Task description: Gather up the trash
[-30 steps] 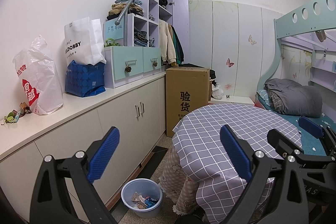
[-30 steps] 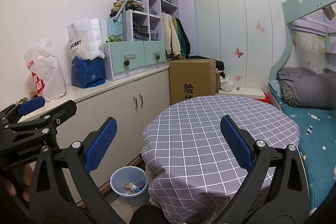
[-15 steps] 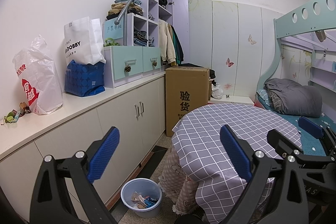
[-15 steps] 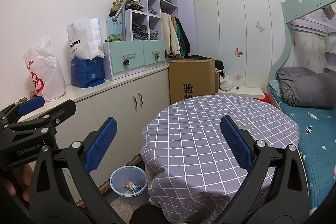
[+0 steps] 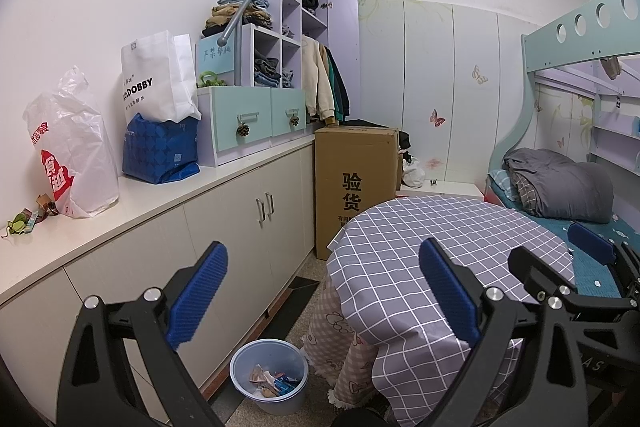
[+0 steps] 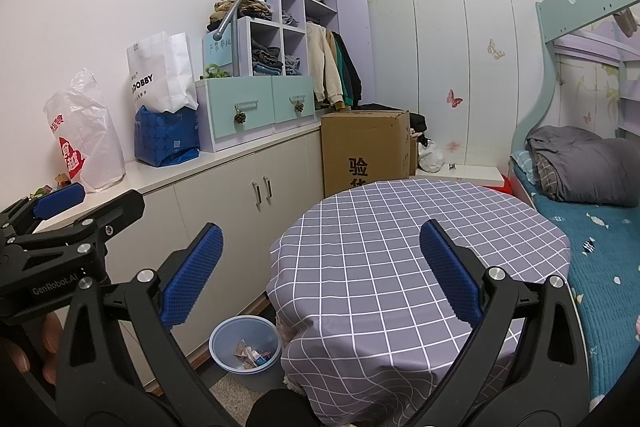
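A pale blue waste bin [image 5: 269, 375] with wrappers inside stands on the floor between the cabinets and the round table; it also shows in the right wrist view [image 6: 245, 347]. Small scraps of trash [image 5: 28, 217] lie on the white countertop at far left, beside a white plastic bag [image 5: 70, 151]. My left gripper [image 5: 322, 291] is open and empty, held above the bin area. My right gripper [image 6: 320, 271] is open and empty over the table's edge. The left gripper also shows in the right wrist view [image 6: 60, 211] at the left.
A round table with a grey checked cloth [image 5: 440, 247] fills the middle. White cabinets [image 5: 224, 227] run along the left wall, carrying a blue bag [image 5: 160, 155] and drawers. A cardboard box [image 5: 356, 183] stands behind. A bunk bed [image 6: 580, 187] is at right.
Both views have shifted very slightly; the grippers stay open and empty and nothing in the room has moved.
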### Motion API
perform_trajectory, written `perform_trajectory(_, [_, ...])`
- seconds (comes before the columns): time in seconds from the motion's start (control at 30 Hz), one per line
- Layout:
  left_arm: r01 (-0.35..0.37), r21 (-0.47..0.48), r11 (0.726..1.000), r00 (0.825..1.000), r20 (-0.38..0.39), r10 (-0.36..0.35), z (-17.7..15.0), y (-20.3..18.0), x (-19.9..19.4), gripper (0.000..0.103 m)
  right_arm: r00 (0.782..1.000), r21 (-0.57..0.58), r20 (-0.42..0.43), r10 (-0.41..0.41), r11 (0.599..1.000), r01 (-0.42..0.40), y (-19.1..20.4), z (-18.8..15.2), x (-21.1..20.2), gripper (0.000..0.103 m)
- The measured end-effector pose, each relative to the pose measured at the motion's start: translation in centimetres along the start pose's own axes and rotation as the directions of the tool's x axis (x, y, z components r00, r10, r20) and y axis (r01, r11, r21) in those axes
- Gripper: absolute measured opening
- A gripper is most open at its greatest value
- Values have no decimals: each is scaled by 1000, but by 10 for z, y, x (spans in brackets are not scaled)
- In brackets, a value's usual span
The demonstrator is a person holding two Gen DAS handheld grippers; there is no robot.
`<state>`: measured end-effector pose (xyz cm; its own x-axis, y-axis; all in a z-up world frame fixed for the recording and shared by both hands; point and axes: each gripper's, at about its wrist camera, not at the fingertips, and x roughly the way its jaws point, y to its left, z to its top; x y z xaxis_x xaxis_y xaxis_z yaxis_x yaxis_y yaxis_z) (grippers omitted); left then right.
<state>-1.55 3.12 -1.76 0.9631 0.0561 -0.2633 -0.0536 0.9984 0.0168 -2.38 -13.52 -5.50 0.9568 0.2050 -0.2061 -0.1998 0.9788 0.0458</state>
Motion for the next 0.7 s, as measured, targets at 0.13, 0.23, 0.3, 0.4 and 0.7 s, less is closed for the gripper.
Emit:
perform_trajectory(0.13, [0, 0, 1000, 1000, -1, 0, 0, 0, 0, 94, 1000, 0, -1, 0, 1000, 0, 0, 0, 0, 97])
perform_trajectory(0.23, [0, 0, 1000, 1000, 0, 0, 0, 0, 0, 94, 1000, 0, 0, 0, 1000, 0, 0, 1, 0, 97])
perform_trajectory(0.3, [1, 0, 1000, 1000, -1, -1, 0, 1, 0, 94, 1000, 1, -1, 0, 1000, 0, 0, 1, 0, 97])
perform_trajectory(0.4, [0, 1, 1000, 1000, -1, 0, 0, 1, 0, 94, 1000, 0, -1, 0, 1000, 0, 0, 0, -1, 97])
perform_trajectory(0.7, [-3, 5, 1000, 1000, -14, 3, -5, 4, 9, 94, 1000, 10, -14, 2, 1000, -2, -5, -8, 1, 97])
